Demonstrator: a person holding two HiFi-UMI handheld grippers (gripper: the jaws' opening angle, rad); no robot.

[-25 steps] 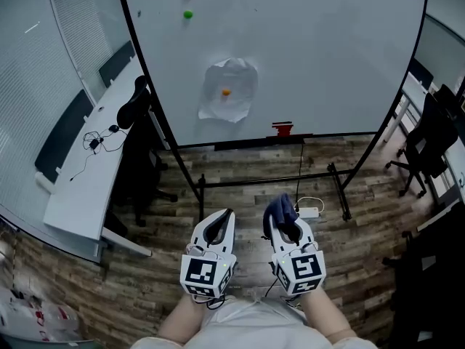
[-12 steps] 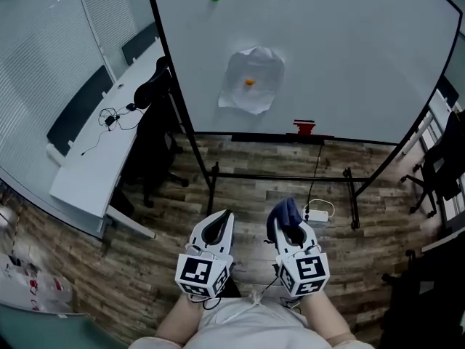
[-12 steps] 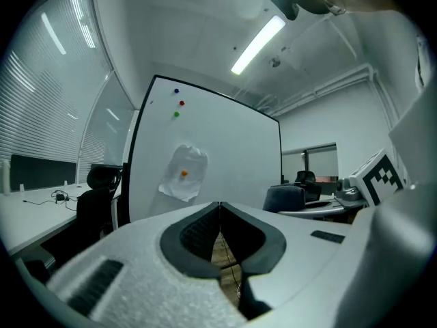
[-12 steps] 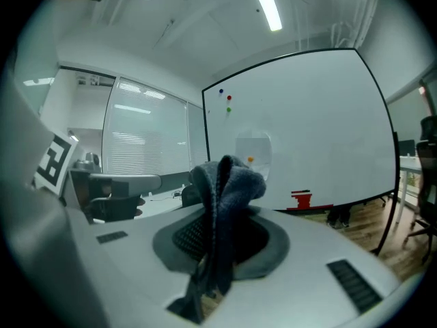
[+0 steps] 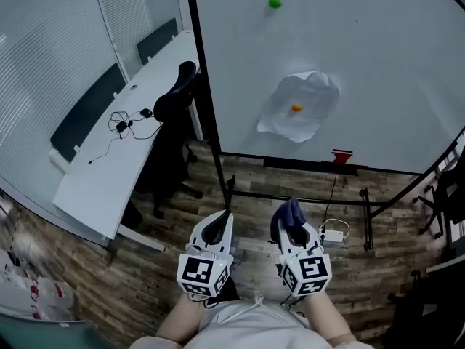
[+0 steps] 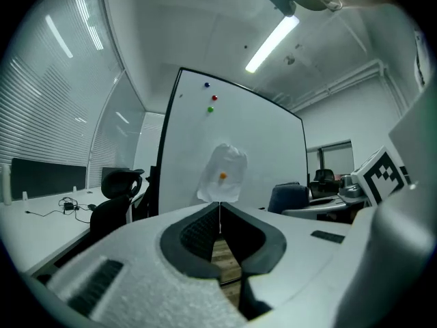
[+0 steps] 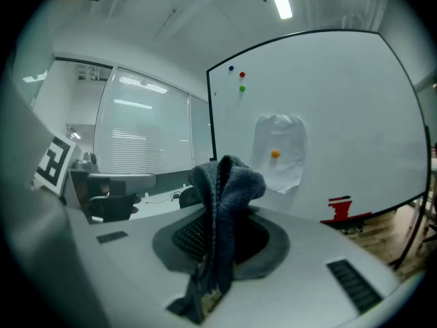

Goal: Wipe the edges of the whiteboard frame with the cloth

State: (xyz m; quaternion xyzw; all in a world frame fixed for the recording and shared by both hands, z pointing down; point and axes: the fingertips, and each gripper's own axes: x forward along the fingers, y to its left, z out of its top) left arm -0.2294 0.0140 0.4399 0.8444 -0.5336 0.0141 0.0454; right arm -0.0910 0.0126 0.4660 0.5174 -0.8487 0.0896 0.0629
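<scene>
A large whiteboard in a black frame stands ahead on a wheeled stand. It carries a crumpled white sheet held by an orange magnet, plus a green magnet and a red eraser on its lower ledge. My right gripper is shut on a dark blue cloth, which bulges out between the jaws. My left gripper is shut and empty, its jaws meeting in a thin line. Both are held low, well short of the board.
A long white desk with cables and a mouse runs along the glass wall at left. A black office chair stands beside the board's left edge. A power strip lies on the wood floor under the stand. More chairs sit at far right.
The view has swung left: the whiteboard and its sheet have shifted right in the picture, and its left frame edge now sits nearer the middle. Both grippers keep their hold and place.
</scene>
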